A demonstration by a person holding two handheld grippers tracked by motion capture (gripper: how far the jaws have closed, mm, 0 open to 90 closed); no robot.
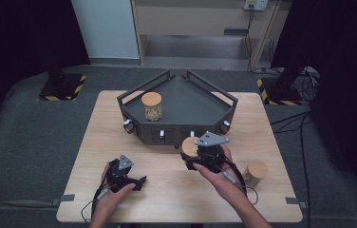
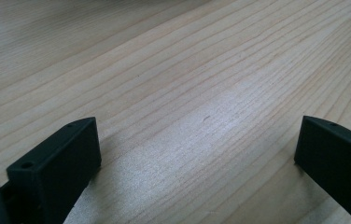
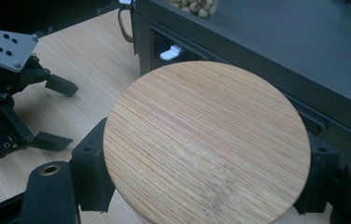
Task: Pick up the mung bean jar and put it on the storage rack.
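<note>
Work in hand looks like loading lidded jars onto the dark tray (image 1: 224, 102) at the far middle of the bench (image 1: 167, 199).

Done so far, as I judge it: one jar of pale round contents (image 1: 152, 106), wooden lid on, stands upright on the left part of the tray deck.

In progress: right gripper (image 1: 200, 159) holds a second jar just in front of the tray's near wall, right of centre. In the right gripper view its fingers (image 3: 89, 172) close on either side of the jar under the round bamboo lid (image 3: 206, 140), touching it; the grip looks firm. The jar body is hidden beneath the lid, so contents cannot be told. It is not yet on the tray deck; a lift over the near wall is left.

Left to do: a third jar (image 1: 255, 172), wooden lid, stands on the bench at the near right, just beside the right forearm, untouched.

Left gripper (image 1: 136, 181) rests low at the near left of the bench, well apart from the jars. Its own view shows the fingers (image 2: 57, 168) spread wide over bare wood, nothing between them.

Writing: none readable. No labels on jars or lids; small white tabs on the tray's front face carry no legible marks. Yellow-black hazard tape on stand bases far left and far right.
</note>
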